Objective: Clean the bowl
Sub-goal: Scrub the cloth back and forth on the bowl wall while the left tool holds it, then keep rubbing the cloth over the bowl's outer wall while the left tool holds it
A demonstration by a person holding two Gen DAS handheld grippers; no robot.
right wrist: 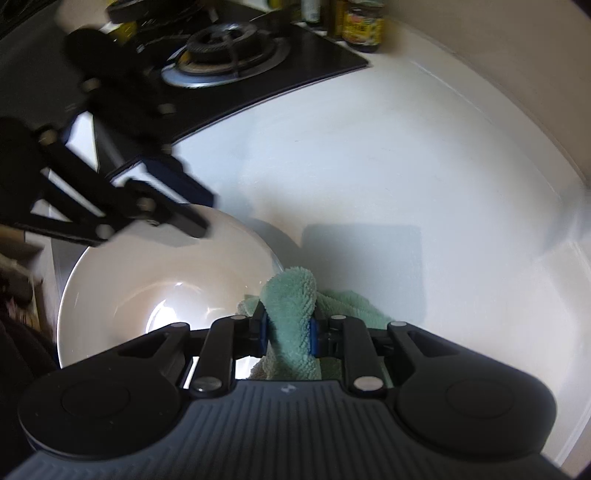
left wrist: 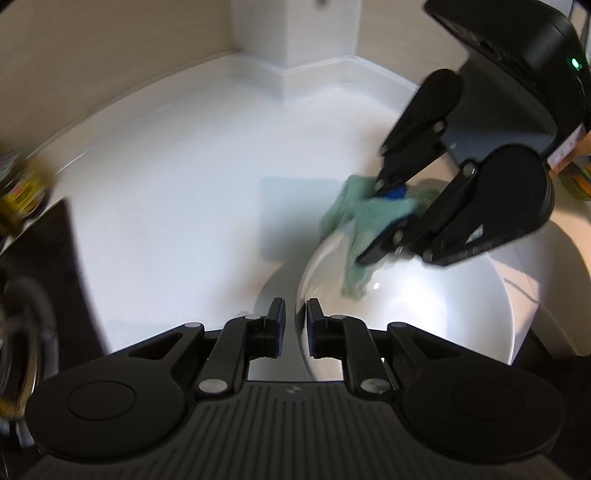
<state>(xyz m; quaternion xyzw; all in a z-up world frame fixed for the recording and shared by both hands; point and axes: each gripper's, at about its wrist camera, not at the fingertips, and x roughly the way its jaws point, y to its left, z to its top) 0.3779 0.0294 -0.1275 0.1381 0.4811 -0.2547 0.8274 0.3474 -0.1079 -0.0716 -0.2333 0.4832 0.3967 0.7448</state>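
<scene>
- White bowl (left wrist: 424, 306) sits on the white countertop (left wrist: 177, 192), near its front edge; in the right wrist view the bowl (right wrist: 155, 280) fills the lower left, glossy inside with a bright glare spot at the bottom.
- Left gripper (left wrist: 296, 328): 2 fingers pinched on the bowl's rim, 1 finger outside the wall, 1 inside. Only a narrow gap between the pads, filled by the rim.
- Same left gripper seen from the right wrist view (right wrist: 199, 210) comes in from the upper left, blurred, tips at the far rim of the bowl.
- Right gripper (right wrist: 288, 332): clamped on a green terry cloth (right wrist: 291, 314), blue pads pressing both sides of a bunched fold.
- From the left wrist view the right gripper (left wrist: 376, 221) reaches down from the upper right, green cloth (left wrist: 354, 229) hanging between its fingers over the bowl's far rim, lower end draped inside against the wall.
- Pale blue square mat (left wrist: 295, 218) lies flat on the countertop just beyond the bowl; also visible in the right wrist view (right wrist: 369, 258), behind the cloth.
- Black gas hob (right wrist: 258, 74) with a round burner (right wrist: 225, 51) at the far left of the countertop.
- Dark jars with yellow labels (right wrist: 362, 29) stand behind the hob by the wall.
- Both views motion-blurred at the edges.
</scene>
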